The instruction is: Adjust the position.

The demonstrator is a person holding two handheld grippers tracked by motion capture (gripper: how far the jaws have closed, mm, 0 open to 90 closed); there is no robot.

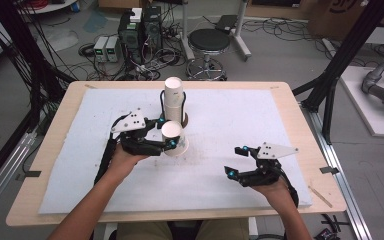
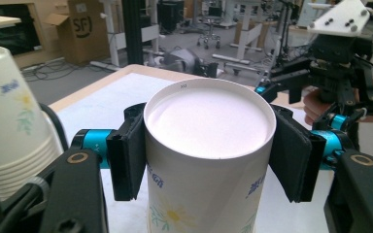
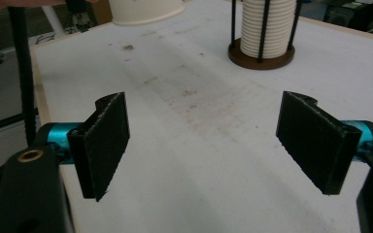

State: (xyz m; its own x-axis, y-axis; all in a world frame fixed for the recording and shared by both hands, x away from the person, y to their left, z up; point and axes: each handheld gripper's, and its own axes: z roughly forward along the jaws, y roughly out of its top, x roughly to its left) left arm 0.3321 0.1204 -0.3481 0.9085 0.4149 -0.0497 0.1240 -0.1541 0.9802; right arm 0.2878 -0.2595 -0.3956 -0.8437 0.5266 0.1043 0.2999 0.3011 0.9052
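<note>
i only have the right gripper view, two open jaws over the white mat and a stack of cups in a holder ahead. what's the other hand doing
Observer: The left hand-held gripper is shut on a single paper cup, beside the cup stack.
Operator: is that cup upright
Observer: No, it is upside down: the left gripper view shows its closed base facing up, with the pads pressed on both sides of its wall.
Operator: plain cup?
Observer: It carries a yellow flower print and blue lettering, as the stacked cups do.
Operator: where's my gripper relative to all that
Observer: In the high view the right hand-held gripper is near the mat's front right, apart from the cup and the stack.
</note>
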